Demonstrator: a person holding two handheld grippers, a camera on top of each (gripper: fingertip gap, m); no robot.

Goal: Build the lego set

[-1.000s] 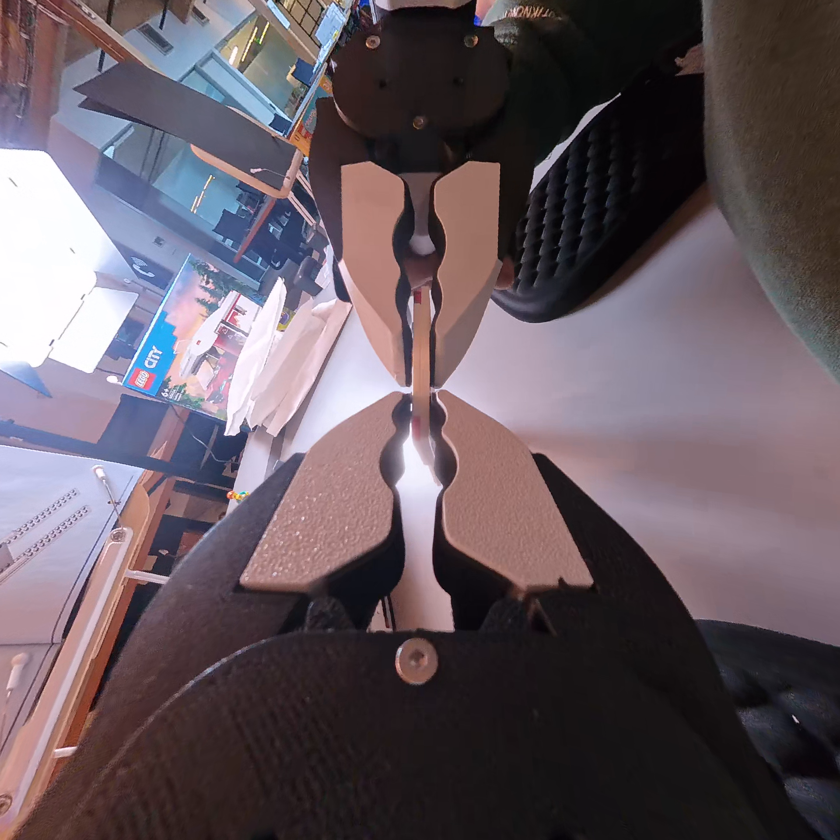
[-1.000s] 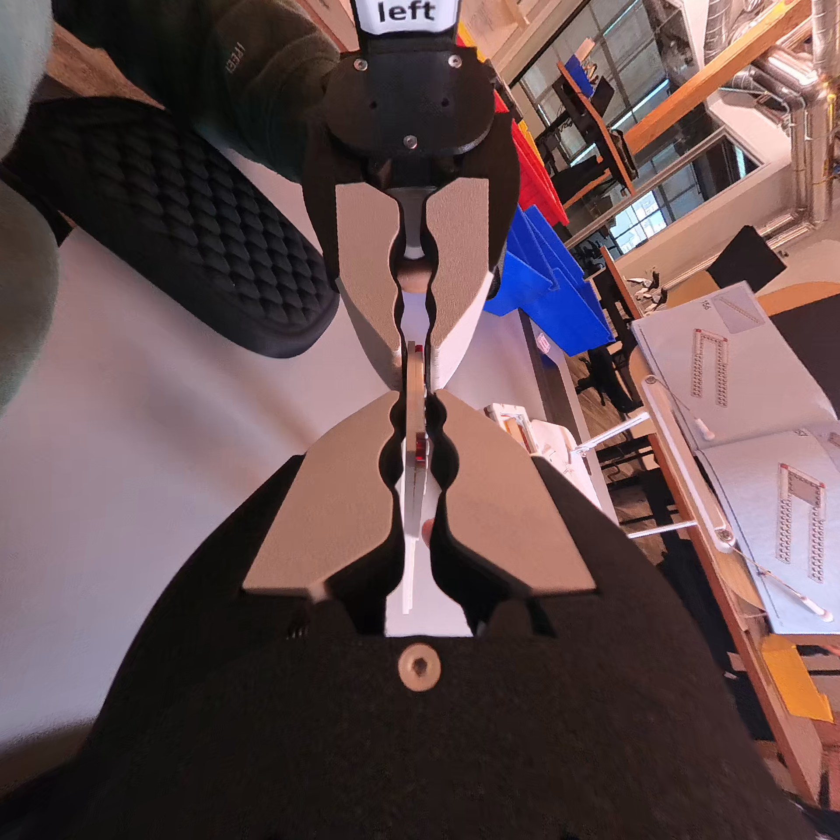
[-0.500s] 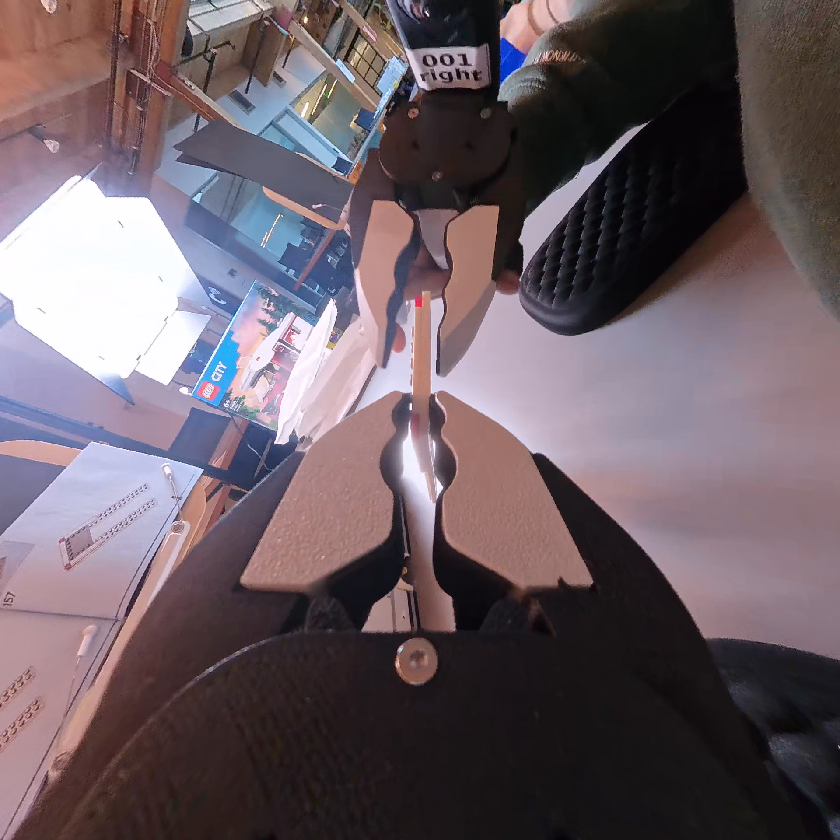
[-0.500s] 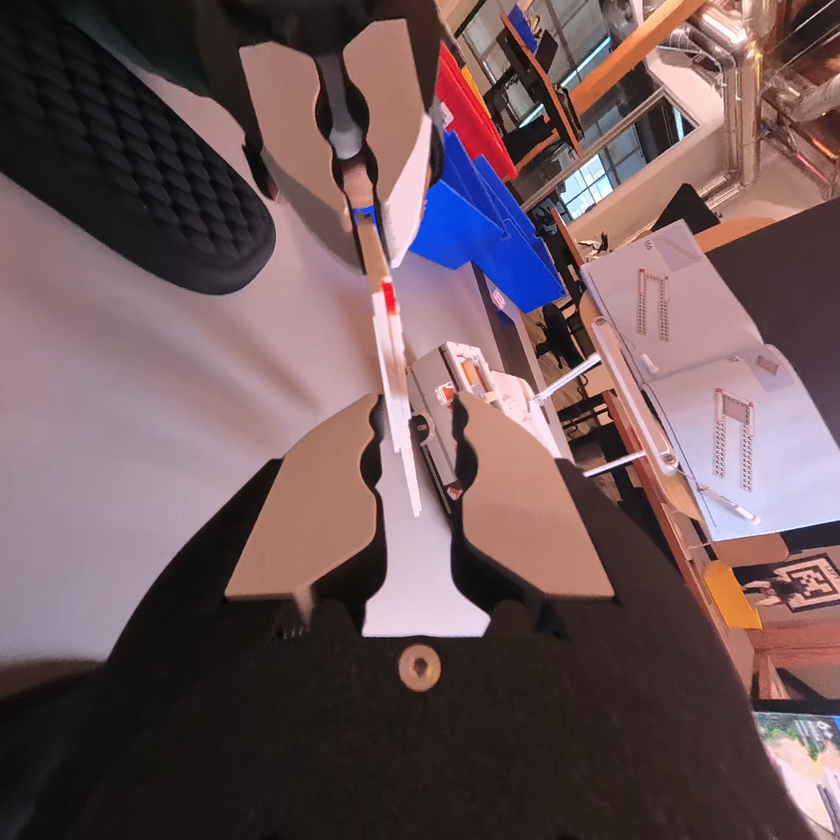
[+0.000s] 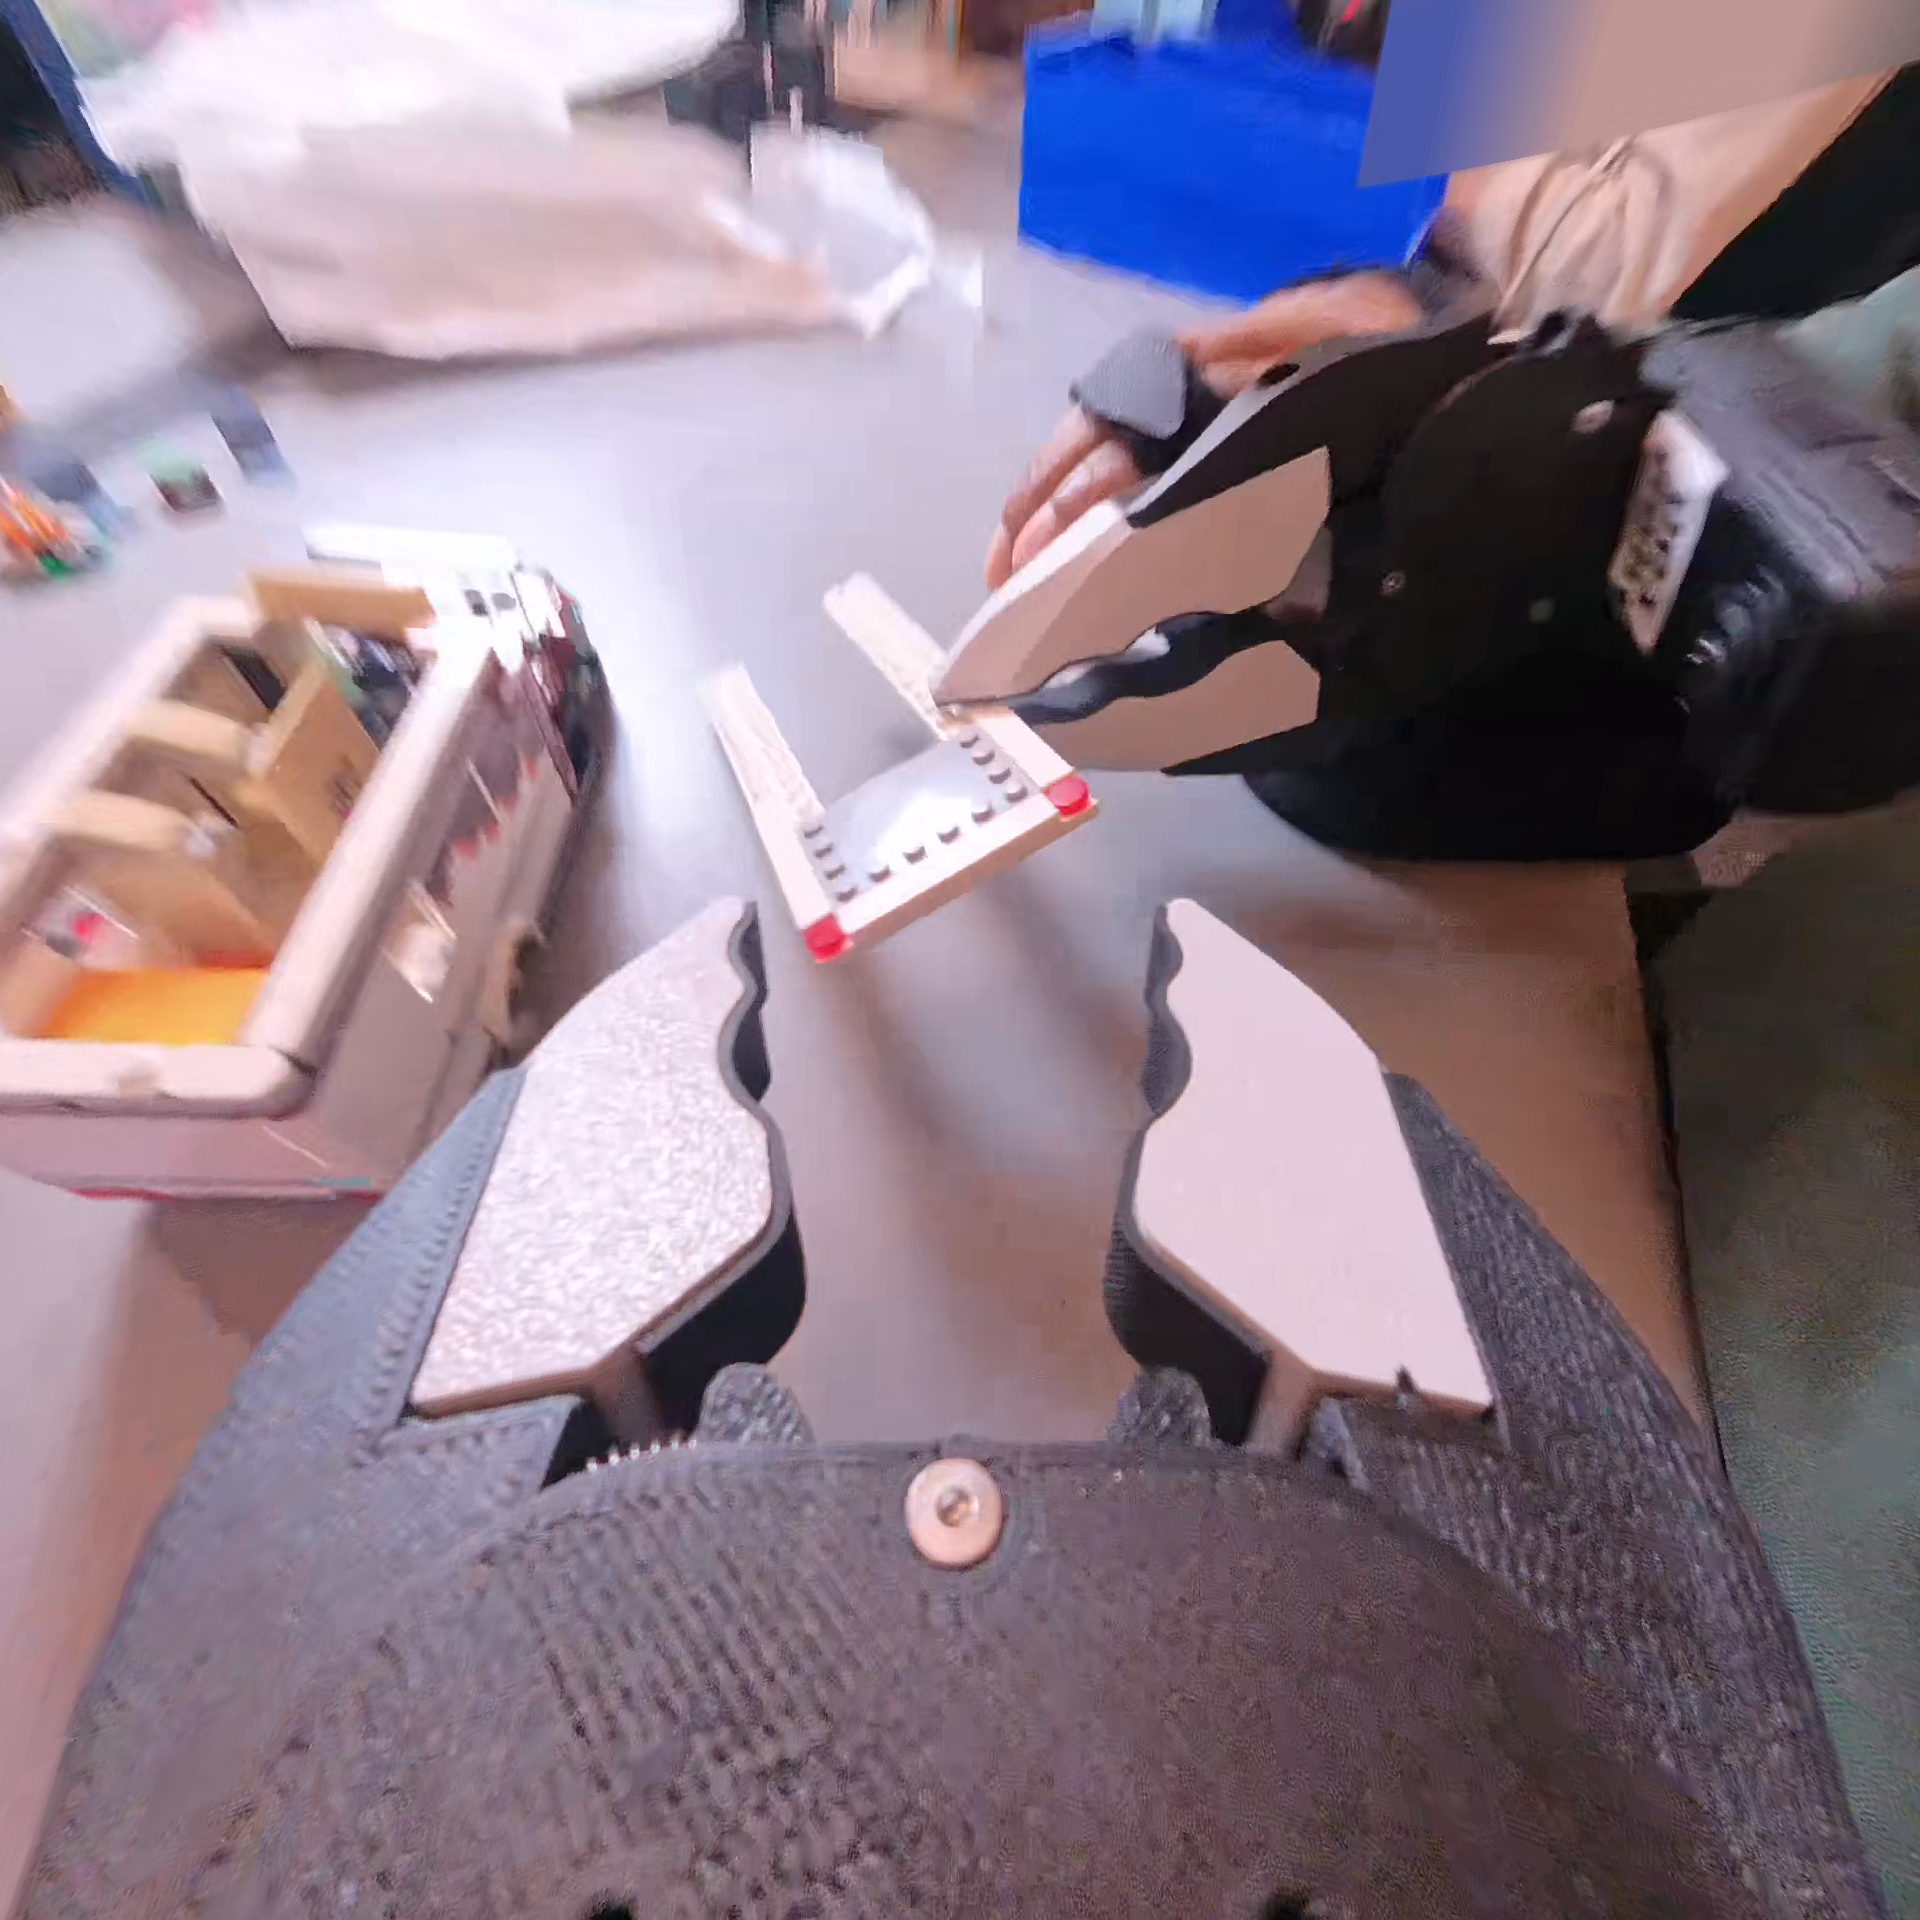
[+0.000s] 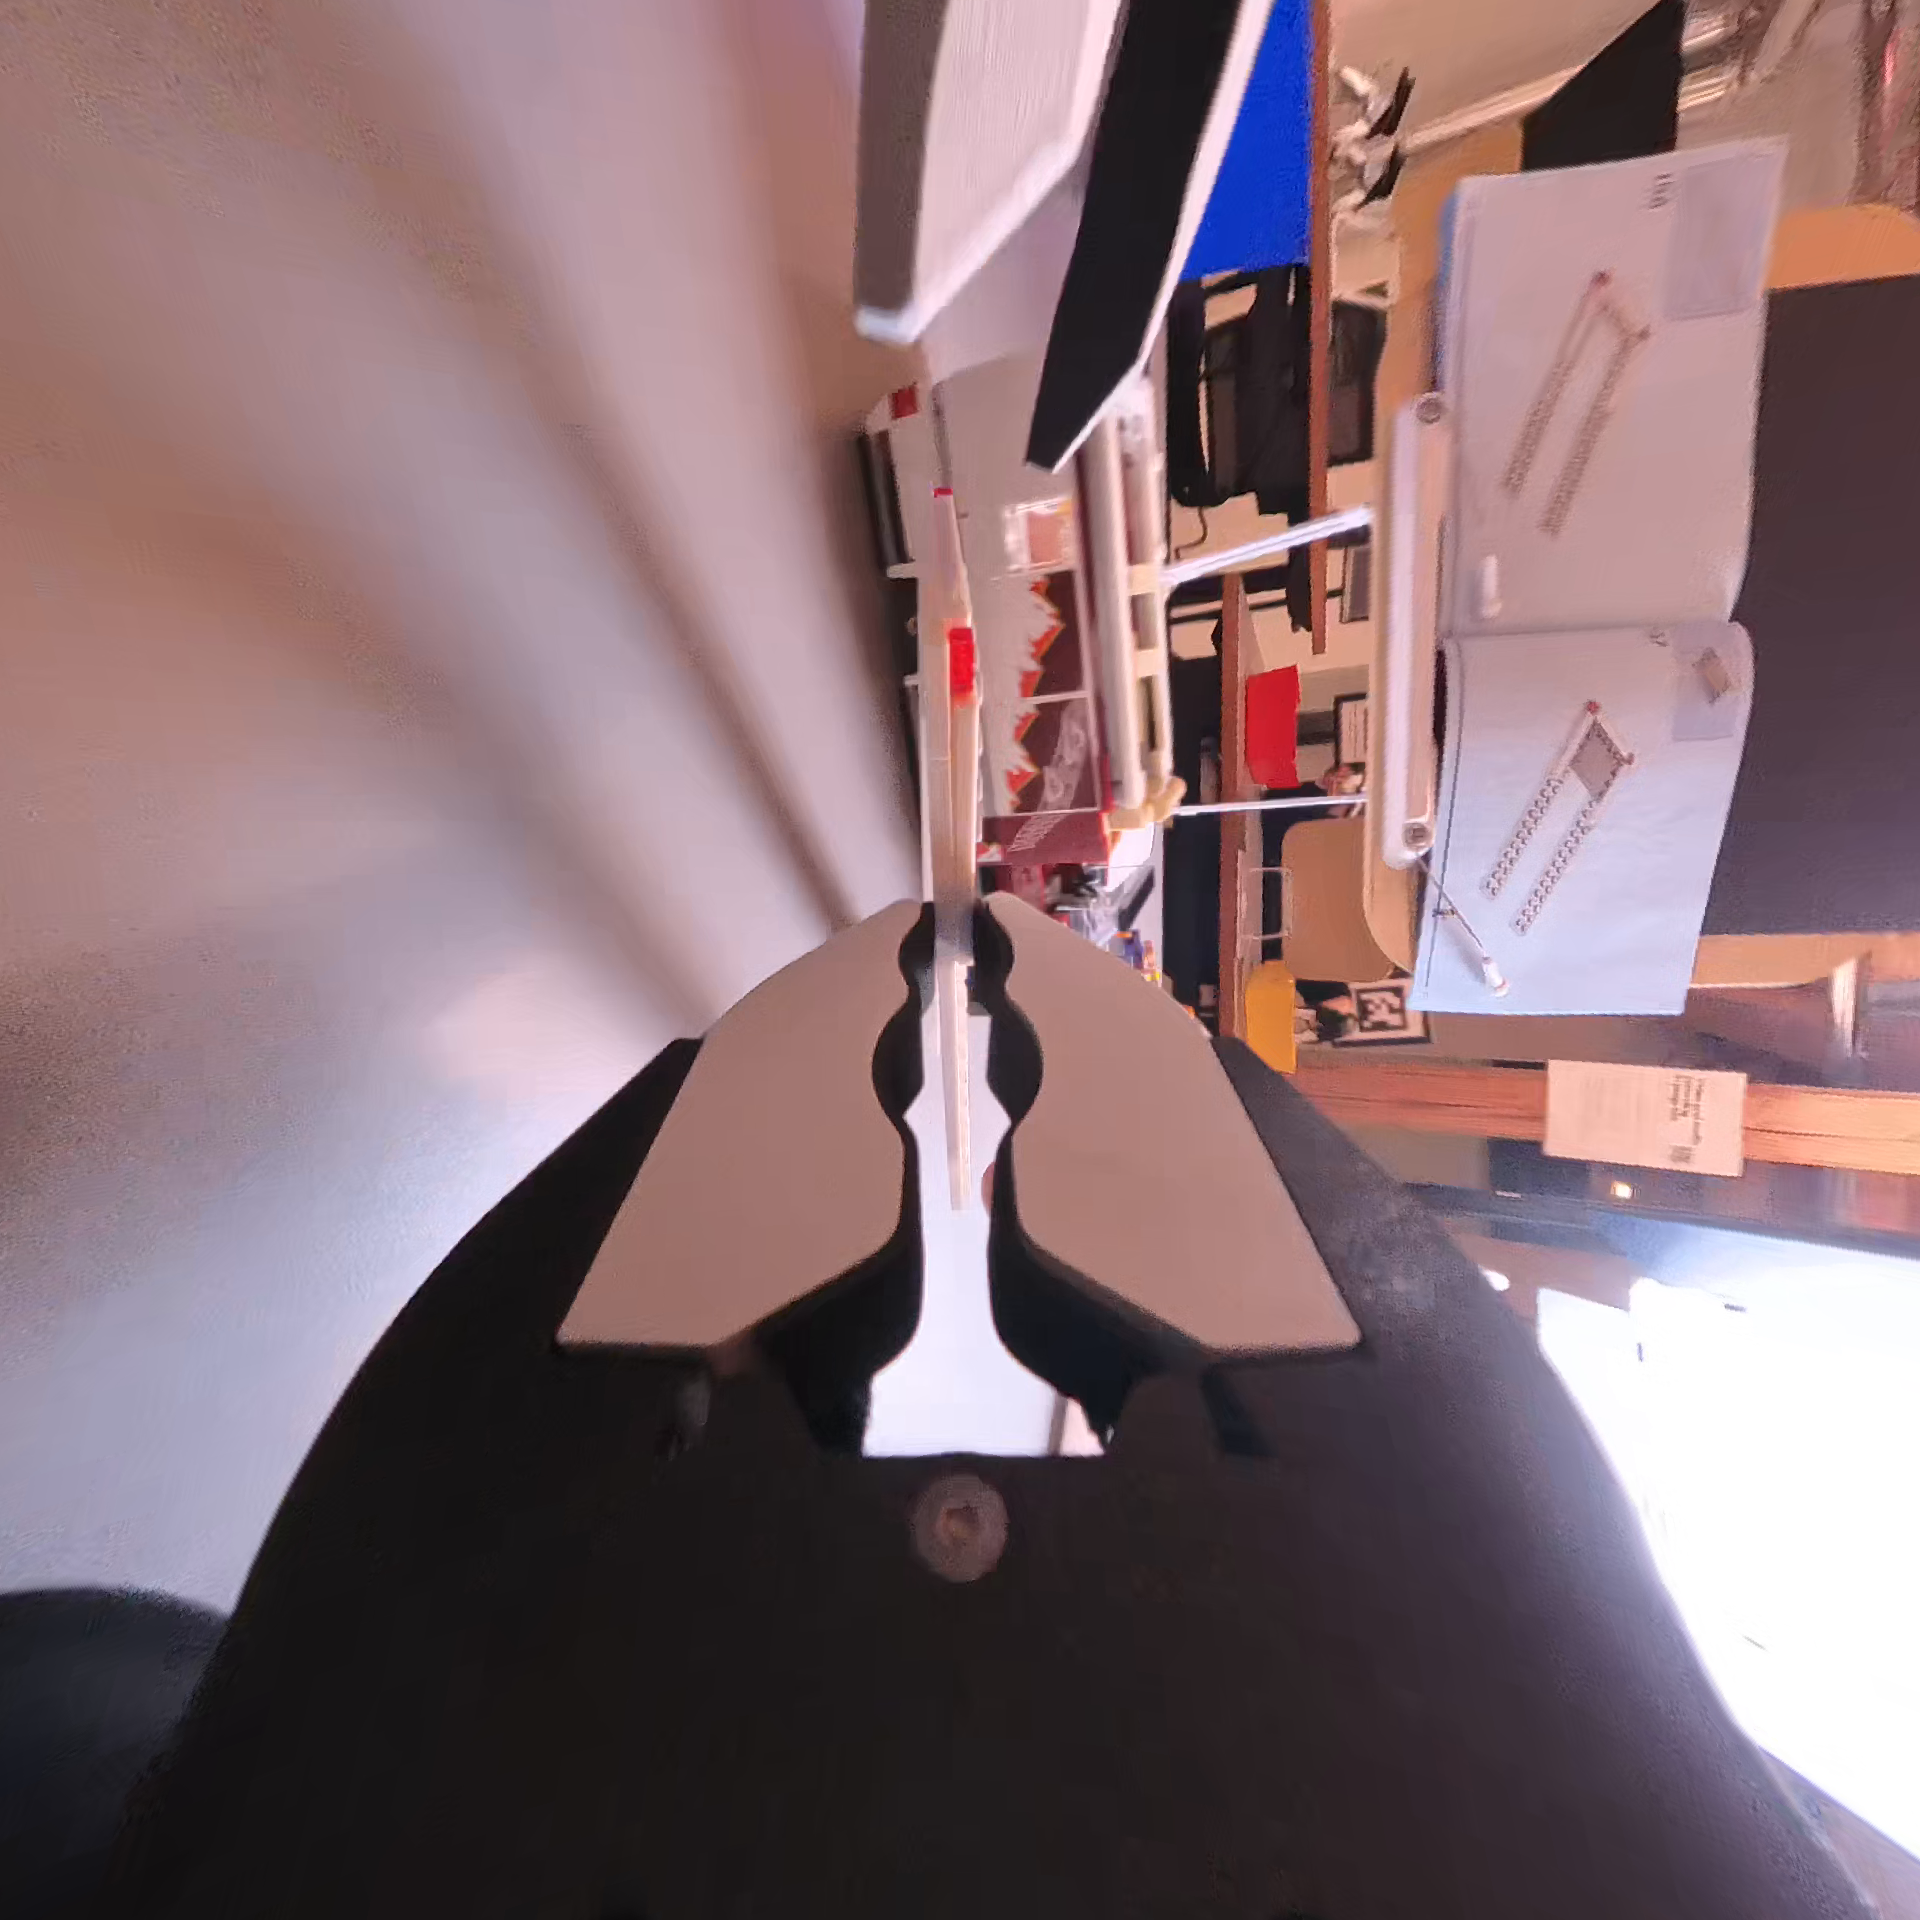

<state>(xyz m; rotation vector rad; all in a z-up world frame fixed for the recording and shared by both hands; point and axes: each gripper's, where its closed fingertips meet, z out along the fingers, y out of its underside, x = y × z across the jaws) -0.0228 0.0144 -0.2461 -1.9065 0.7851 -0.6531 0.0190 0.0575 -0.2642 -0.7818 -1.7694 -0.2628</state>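
Above the pale grey surface (image 5: 935, 1091), a flat toy-brick assembly (image 5: 914, 821) is held clear of it: a grey studded plate framed by white strips, with a small red piece at each near corner and two white strips running away from the plate. One of those strips is pinched between the fingers (image 5: 1070, 613) of the right gripper (image 5: 951, 707), which reaches in from the right of the assembly; both fingers are pressed onto the strip. In the right wrist view the same assembly (image 6: 954, 831) is seen edge-on, clamped between the pressed fingertips of that gripper (image 6: 956, 914). A person's hand (image 5: 1081, 488) is seen just behind the right gripper.

The left gripper (image 5: 951, 935) is placed just in front of the assembly, with its fingers (image 5: 623, 1122) spread wide and nothing between them; the assembly's near edge is close to the fingertips but apart from them.

To the left of the assembly a white brick-built open-topped model (image 5: 260, 831) with tan interior parts stands on the surface. Beyond the assembly, blurred crumpled clear plastic bags (image 5: 499, 208) and a blue bin (image 5: 1195, 156) are seen. To the right of the assembly in the right wrist view, an open instruction booklet (image 6: 1590, 623) is propped up.
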